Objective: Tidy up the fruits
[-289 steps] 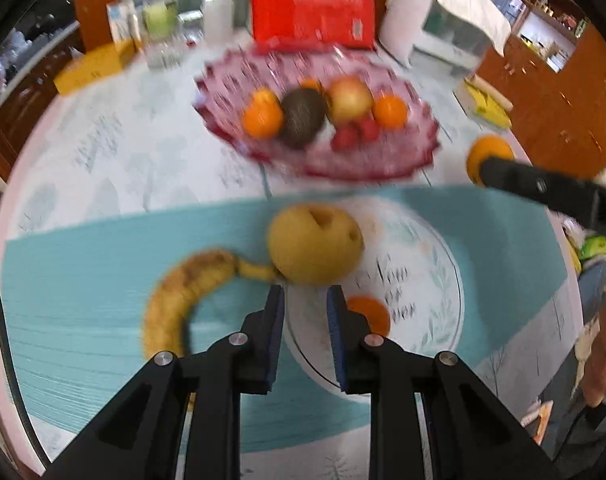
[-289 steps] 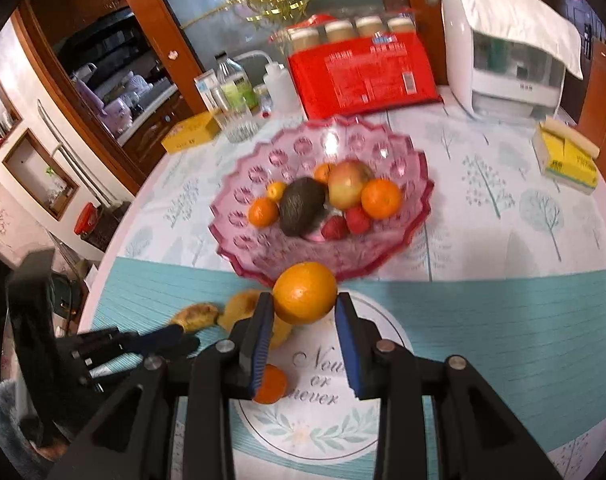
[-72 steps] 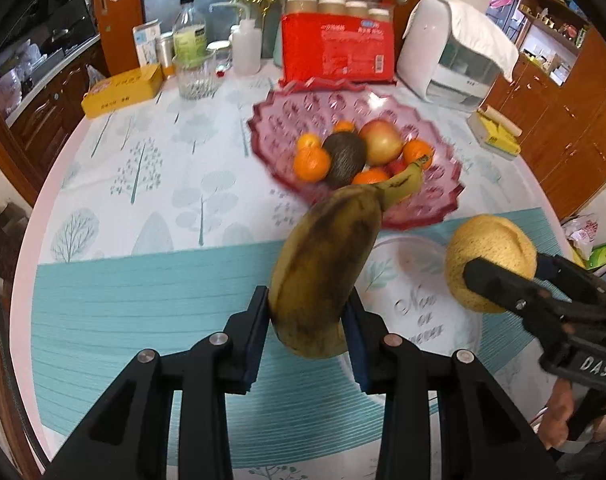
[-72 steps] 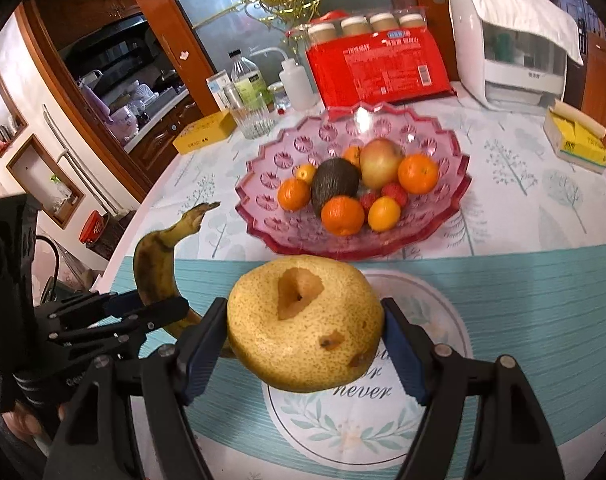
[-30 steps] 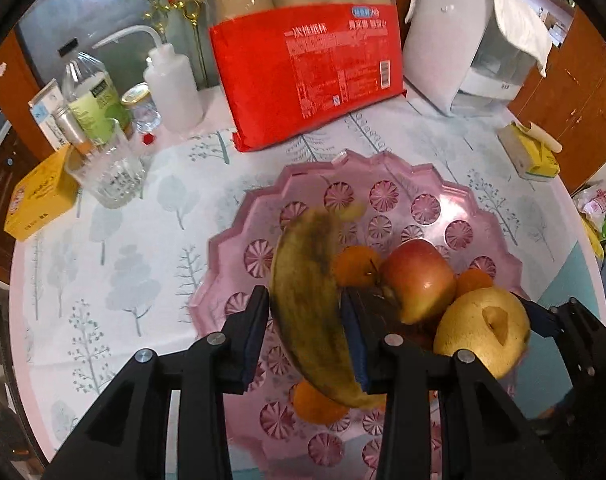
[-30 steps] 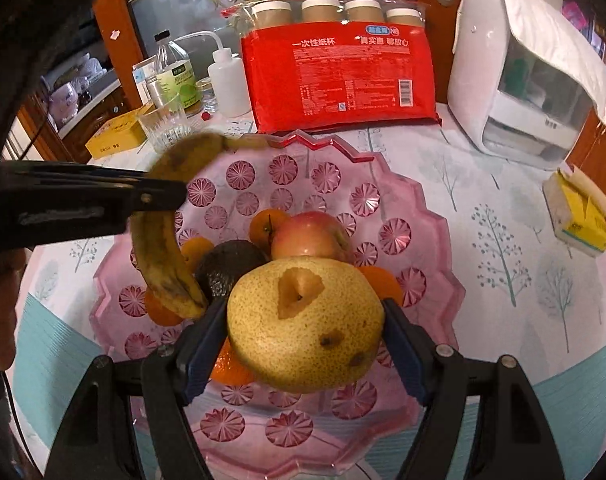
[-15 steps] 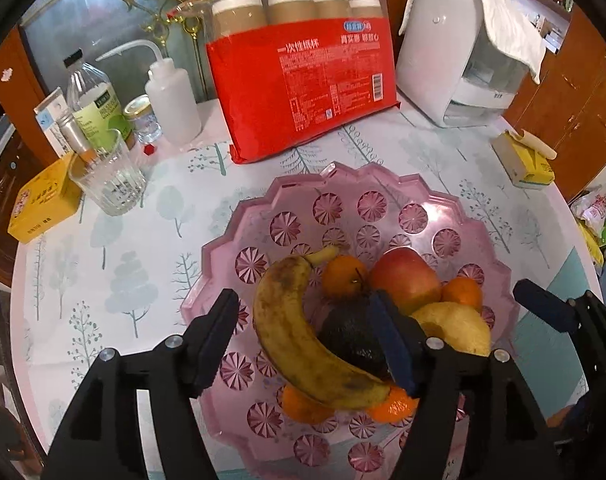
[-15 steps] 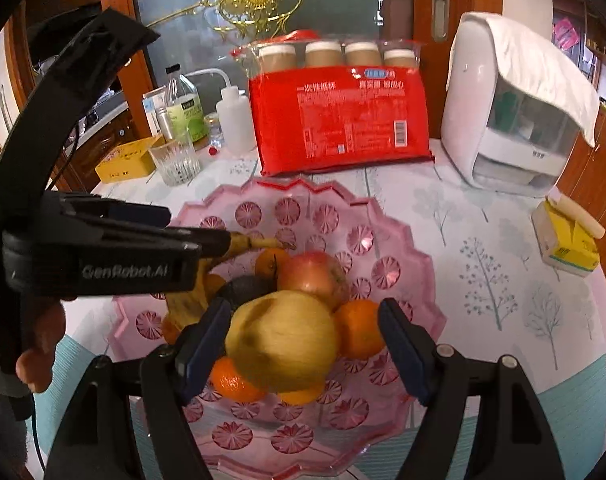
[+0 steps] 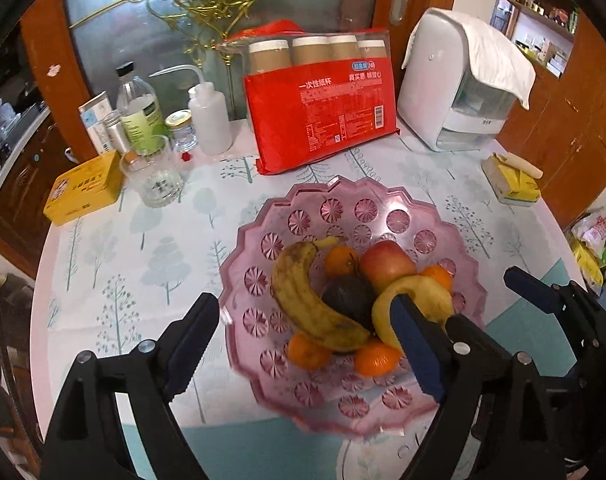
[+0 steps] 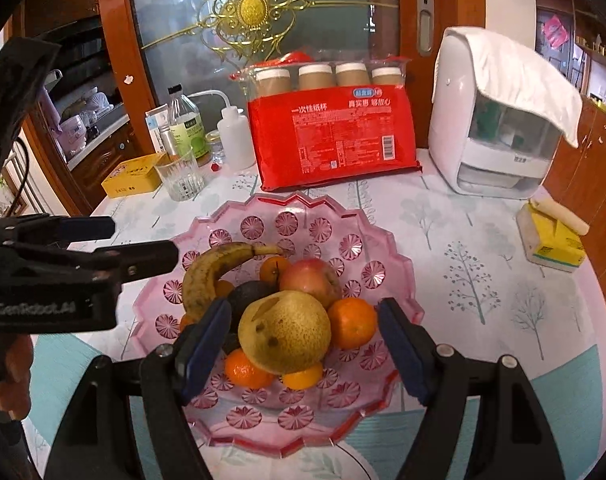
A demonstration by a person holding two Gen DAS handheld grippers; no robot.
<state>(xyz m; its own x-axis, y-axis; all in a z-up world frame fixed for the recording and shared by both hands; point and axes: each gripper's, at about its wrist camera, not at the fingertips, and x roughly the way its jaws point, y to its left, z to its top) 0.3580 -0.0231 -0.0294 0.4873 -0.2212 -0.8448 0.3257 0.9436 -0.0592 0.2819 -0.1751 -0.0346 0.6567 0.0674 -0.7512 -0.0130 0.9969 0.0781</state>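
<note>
A pink glass fruit bowl (image 9: pixel 387 216) (image 10: pixel 299 208) holds a spotted banana (image 9: pixel 307 304) (image 10: pixel 207 276), a yellow pear (image 10: pixel 285 332) (image 9: pixel 423 300), a red apple (image 9: pixel 387 260) (image 10: pixel 315 276), a dark avocado (image 9: pixel 347 296) (image 10: pixel 249 292) and several oranges (image 10: pixel 351 322). My left gripper (image 9: pixel 303 344) is open and empty over the bowl's near side. My right gripper (image 10: pixel 299 340) is open with its jaws on either side of the pear, apart from it. The right gripper also shows in the left wrist view (image 9: pixel 543 300), and the left in the right wrist view (image 10: pixel 115 244).
A red pack of paper cups (image 9: pixel 323 116) (image 10: pixel 335 136) and a white appliance with a cloth (image 9: pixel 463 80) (image 10: pixel 499 120) stand behind the bowl. Bottles, a glass (image 9: pixel 151 176) and a yellow box (image 9: pixel 83 188) are at back left. A yellow tissue pack (image 9: pixel 511 180) lies at right.
Both grippers have opened wider and drawn back a little. The banana and the pear now lie in the bowl, released.
</note>
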